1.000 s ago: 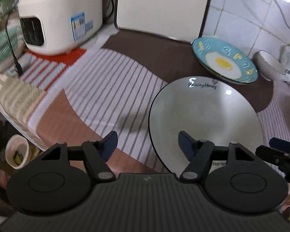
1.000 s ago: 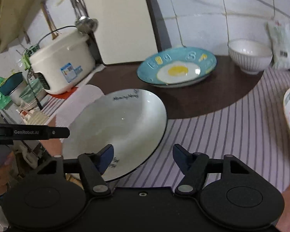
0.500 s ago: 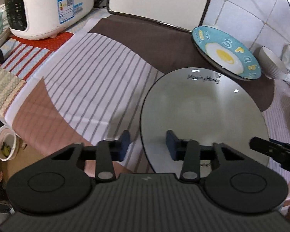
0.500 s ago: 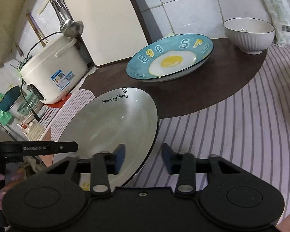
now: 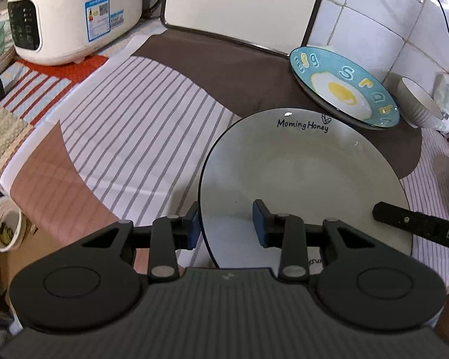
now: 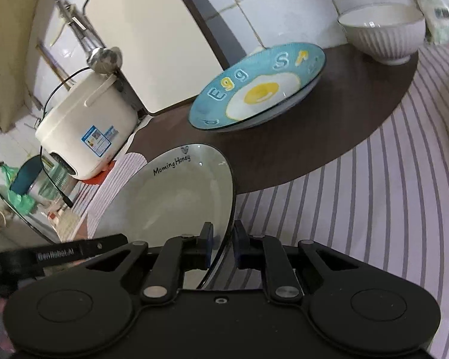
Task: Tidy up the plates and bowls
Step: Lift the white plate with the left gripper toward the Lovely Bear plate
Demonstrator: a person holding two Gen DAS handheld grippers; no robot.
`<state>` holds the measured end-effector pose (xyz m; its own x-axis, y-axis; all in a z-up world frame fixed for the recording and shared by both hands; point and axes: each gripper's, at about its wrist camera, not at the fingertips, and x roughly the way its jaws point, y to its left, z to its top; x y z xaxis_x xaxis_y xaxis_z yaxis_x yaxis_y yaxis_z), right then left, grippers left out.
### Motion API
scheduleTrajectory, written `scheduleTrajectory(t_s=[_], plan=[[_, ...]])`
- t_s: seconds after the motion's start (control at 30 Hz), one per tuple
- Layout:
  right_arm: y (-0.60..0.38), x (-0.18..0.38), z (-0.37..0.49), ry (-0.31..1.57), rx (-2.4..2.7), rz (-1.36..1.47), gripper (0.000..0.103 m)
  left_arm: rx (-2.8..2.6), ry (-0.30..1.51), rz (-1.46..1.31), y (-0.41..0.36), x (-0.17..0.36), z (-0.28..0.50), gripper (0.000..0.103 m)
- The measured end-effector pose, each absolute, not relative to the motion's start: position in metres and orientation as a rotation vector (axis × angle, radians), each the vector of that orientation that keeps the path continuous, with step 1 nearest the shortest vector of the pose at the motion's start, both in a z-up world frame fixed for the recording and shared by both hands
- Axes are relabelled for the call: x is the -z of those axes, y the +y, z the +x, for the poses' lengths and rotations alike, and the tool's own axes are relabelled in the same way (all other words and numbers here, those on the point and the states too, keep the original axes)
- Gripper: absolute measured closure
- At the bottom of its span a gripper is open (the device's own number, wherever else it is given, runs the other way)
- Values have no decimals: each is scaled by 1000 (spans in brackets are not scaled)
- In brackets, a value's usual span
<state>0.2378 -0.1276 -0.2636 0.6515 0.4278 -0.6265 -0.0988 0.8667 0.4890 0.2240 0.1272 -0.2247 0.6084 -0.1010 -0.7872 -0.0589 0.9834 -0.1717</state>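
Left wrist view: the plate [image 5: 302, 179] is wide, round and pale grey-white with a thin dark rim; "Morning Honey" and a small heart are written in black near its far edge; it lies on the striped cloth [image 5: 128, 137], its far edge over the brown patch [image 5: 224, 71]. The left gripper [image 5: 226, 224] straddles the plate's near-left rim, 1 blue pad outside the rim and 1 above the plate's inside; its jaws are closing with the rim between them, and a gap shows at the inner pad. Beyond lie the egg plate [image 5: 344, 86], a white ribbed bowl [image 5: 419, 104] just beside it, and a rice cooker [image 5: 71, 15] at far left. Against 1 second ago, the jaws stand much narrower and the plate fills more of the view.

Right wrist view: the same plate [image 6: 170, 197] looks tilted, its right rim raised off the cloth [image 6: 374, 194]; the right gripper [image 6: 223, 245] is clamped on that rim, 1 pad on each face. The left gripper's finger [image 6: 80, 249] shows at lower left over the plate's other side. The egg plate [image 6: 257, 89] and bowl [image 6: 383, 36] sit behind on the brown patch. 1 second ago these jaws stood wide apart astride the rim; the view is now rolled.
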Motion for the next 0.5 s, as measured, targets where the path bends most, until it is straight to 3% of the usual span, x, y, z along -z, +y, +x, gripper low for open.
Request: scheduleTrajectory(t_s=[0.5], plan=[[-192,206,170,722,-161,407,86,218,921,-190,59,188,210,70]])
